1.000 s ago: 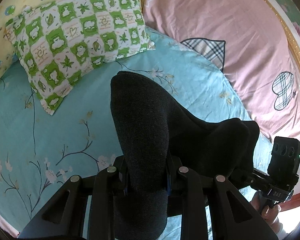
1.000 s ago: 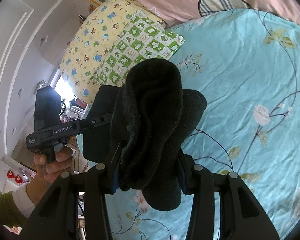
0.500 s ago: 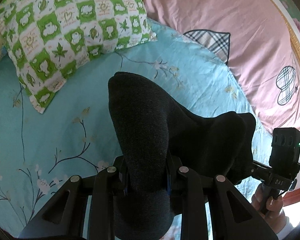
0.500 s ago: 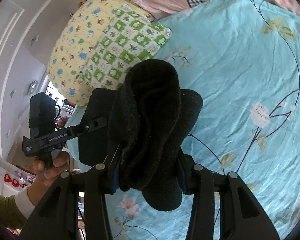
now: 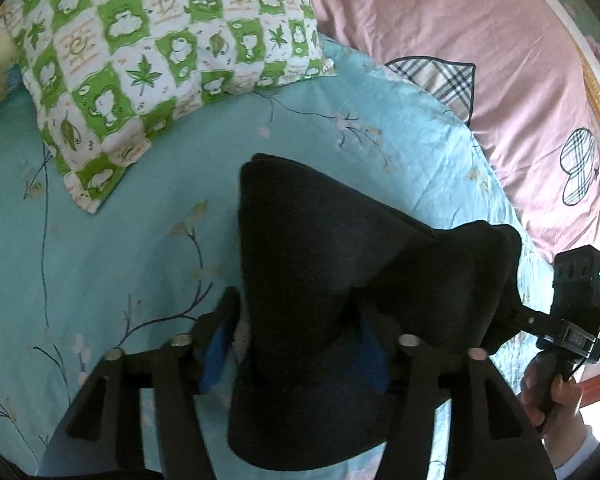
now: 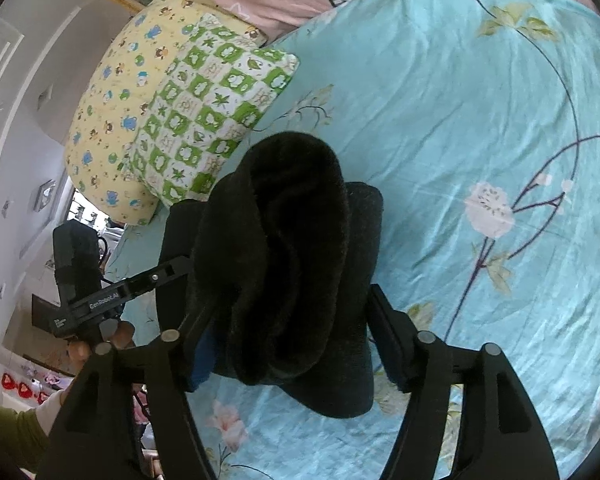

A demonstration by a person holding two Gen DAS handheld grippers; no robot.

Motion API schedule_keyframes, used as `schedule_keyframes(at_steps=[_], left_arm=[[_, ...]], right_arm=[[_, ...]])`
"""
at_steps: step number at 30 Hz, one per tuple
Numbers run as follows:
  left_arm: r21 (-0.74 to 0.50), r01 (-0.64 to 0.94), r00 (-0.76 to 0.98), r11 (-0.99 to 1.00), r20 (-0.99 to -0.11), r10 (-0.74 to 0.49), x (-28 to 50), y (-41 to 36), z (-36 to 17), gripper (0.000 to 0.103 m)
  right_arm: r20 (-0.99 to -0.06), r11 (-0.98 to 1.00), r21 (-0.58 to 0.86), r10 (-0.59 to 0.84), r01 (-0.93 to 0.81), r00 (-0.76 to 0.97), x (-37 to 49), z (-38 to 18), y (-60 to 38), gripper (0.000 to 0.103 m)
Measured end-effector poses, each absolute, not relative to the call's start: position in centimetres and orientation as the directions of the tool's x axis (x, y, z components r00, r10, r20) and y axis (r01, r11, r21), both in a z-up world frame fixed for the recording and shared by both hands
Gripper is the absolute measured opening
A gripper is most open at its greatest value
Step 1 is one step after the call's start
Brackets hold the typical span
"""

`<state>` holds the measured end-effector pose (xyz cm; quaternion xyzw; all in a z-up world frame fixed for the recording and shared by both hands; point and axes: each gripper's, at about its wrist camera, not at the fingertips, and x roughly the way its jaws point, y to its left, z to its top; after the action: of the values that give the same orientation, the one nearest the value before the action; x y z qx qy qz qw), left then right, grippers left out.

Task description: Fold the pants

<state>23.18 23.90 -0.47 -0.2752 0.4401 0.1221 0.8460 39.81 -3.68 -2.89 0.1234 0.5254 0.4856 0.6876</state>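
Note:
The dark folded pants (image 5: 320, 240) hang as a thick bundle low over the turquoise bedsheet (image 5: 120, 220). My left gripper (image 5: 296, 320) straddles one end. Its jaws are opening, and the left blue pad (image 5: 216, 344) stands off the cloth. In the right wrist view the pants (image 6: 292, 220) sag between the fingers of my right gripper (image 6: 292, 320). Its jaws are opening too, with a gap at the right finger (image 6: 384, 336). Each view also shows the other gripper's body in a person's hand (image 5: 552, 396), at the far end of the bundle.
A green-checked pillow (image 5: 160, 40) lies beyond the pants, partly on a yellow patterned pillow (image 6: 112, 100). A pink quilt (image 5: 460, 40) covers the bed's far side. The floral sheet (image 6: 480, 120) spreads to the right. The bed's edge and room clutter (image 6: 32, 384) lie at the lower left.
Both grippers have sunk toward the sheet with the pants. Both pairs of jaws, clamped on the cloth before, have spread apart, and the bundle has slumped between them.

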Motion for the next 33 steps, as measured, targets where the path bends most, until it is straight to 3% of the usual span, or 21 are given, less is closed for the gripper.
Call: schedule_keyframes(at_steps=[5,16,33], left_arm=[[-0.351,-0.44,0.588,0.826,-0.808,-0.03,22.4,24.0,-0.4,0.066],[-0.247,-0.49,0.578,0.836,-0.81,0.099,19.0,22.0,1.8,0.069],[0.007,-0.503,0.536,0.864,-0.782,0.318,15.1,16.3,2.7,0.073]], right_arm=[[-0.615,0.539,0.667,0.788,-0.515,0.028,39.9,-3.4,-5.3,0.083],[-0.582,0.516,0.658,0.811,-0.548,0.065,37.5,-1.3,-6.5,0.083],[-0.638,0.541,0.332,0.732,-0.773,0.238,30.3,1.3,-5.7,0.084]])
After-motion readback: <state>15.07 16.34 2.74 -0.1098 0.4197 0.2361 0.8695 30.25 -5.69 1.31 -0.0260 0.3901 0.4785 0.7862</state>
